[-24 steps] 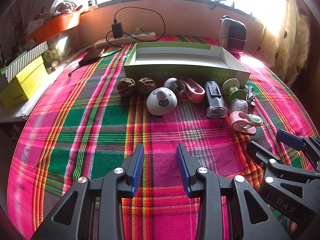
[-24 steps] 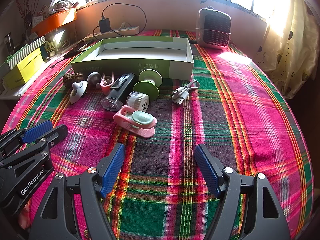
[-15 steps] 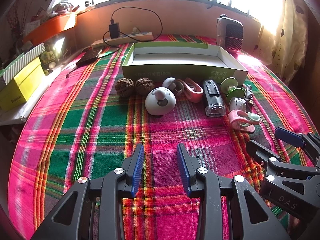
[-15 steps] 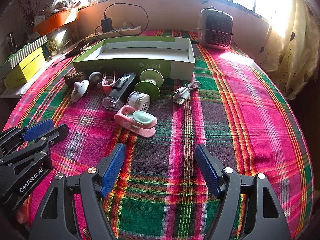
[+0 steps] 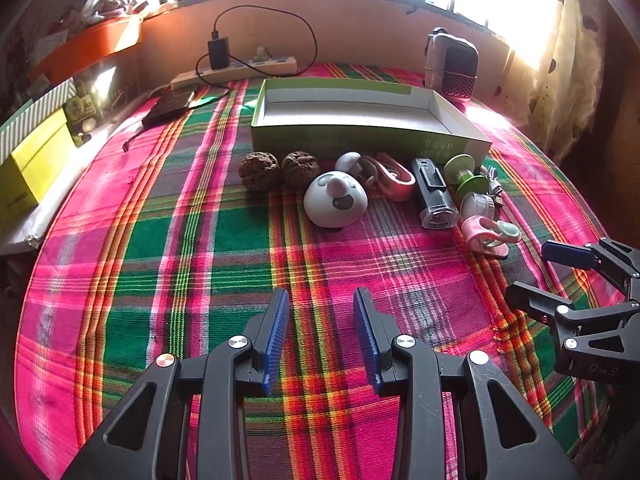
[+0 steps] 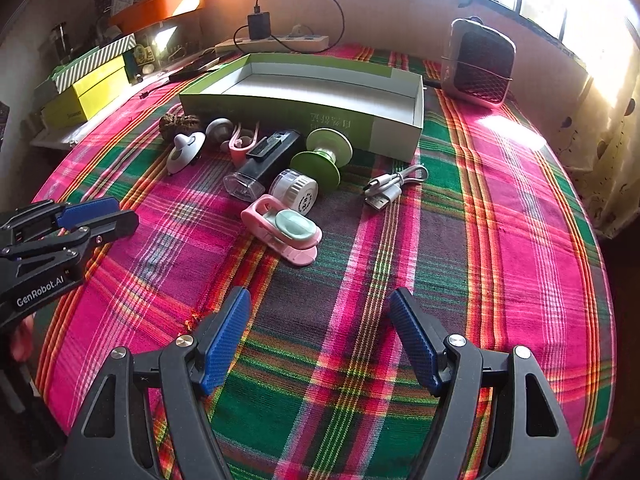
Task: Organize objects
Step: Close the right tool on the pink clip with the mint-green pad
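My left gripper (image 5: 322, 332) is part open, nothing btwn the blue ribbed pads, hovering over bare plaid tablecloth (image 5: 168, 248). My right gripper (image 6: 320, 332) is spread wide, also empty; it hangs over cloth, w/ the pink/mint clip (image 6: 282, 234) the closest item ahead of it.

Items sit in a row just in front of the green box (image 5: 360, 142), whose white inside looks empty.

- 2 walnuts (image 5: 280, 170): hard, wrinkled shell, probably light, may roll. Pinch across the middle.
- White dome gadget (image 5: 335, 199): smooth plastic, prob slippery. Grip low on the sides.
- Pink band (image 5: 394, 178): looks like soft silicone, will flex. Take 1 strand.
- Black torch-like stick (image 5: 434, 192): stiff, clear front end, maybe the heaviest here. Grab across the black body, not the clear tip.
- Green spool (image 6: 324, 158): 2 discs on a narrow hub, grip the hub.
- White ribbed cap (image 6: 294, 190): small, round, rolls.
- USB cable (image 6: 394, 186): floppy, pinch the bundled middle.

Clip looks stiff plastic w/ flat sides, an easy 1st pick for my right jaws.
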`<state>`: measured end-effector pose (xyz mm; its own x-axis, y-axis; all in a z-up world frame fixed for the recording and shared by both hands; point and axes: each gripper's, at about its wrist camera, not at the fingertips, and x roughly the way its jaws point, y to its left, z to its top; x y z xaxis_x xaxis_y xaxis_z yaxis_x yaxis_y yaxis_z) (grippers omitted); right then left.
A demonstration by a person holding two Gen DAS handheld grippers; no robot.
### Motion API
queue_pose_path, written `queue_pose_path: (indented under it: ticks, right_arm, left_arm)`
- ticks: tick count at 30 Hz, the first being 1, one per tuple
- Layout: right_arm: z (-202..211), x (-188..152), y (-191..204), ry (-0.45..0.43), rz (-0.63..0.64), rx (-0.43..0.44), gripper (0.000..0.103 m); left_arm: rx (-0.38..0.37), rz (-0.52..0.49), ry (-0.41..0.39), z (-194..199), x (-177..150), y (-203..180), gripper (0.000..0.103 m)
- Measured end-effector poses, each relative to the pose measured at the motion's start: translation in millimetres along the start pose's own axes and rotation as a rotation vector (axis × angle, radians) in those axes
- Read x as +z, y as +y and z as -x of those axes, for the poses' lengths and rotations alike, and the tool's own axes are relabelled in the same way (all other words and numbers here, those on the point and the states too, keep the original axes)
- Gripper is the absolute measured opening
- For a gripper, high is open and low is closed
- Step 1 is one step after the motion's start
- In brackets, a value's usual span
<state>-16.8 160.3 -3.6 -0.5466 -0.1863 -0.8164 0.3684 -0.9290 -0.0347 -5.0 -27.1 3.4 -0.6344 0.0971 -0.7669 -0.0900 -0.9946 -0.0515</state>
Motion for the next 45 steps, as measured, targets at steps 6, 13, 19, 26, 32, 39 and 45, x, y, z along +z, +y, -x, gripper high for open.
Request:
queue_pose_path:
  ticks: [6,13,19,26,32,39,45]
  right_arm:
    - [-3,6,-3,0.009,0.083,0.035,0.072]
    - [-3,17,-7,-0.044,0.070,0.127,0.072]
    - [-13,24,-1,-0.033,0.105,0.147,0.072]
    - [-21,27,0,-0.032,0.107,0.157,0.072]
    - [-23,30,-1,-0.039,0.101,0.145,0.066]
    - [-22,30,-2,-0.047,0.103,0.139,0.052]
    - [-21,30,-6,-0.052,0.088,0.144,0.044]
  left_arm:
    - [0.002,0.016,0.004,-3,8,13,0.032]
    - [-0.065,0.000,0.018,-12,21,13,0.032]
    - [-0.112,-0.024,0.016,-17,32,5,0.036]
    - [-0.116,-0.016,0.014,-27,48,3,0.037]
    - [-0.118,-0.007,0.023,-36,55,3,0.038]
    - [-0.143,0.012,0.039,-45,61,2,0.039]
    - [-0.142,0.019,0.048,-50,67,-3,0.040]
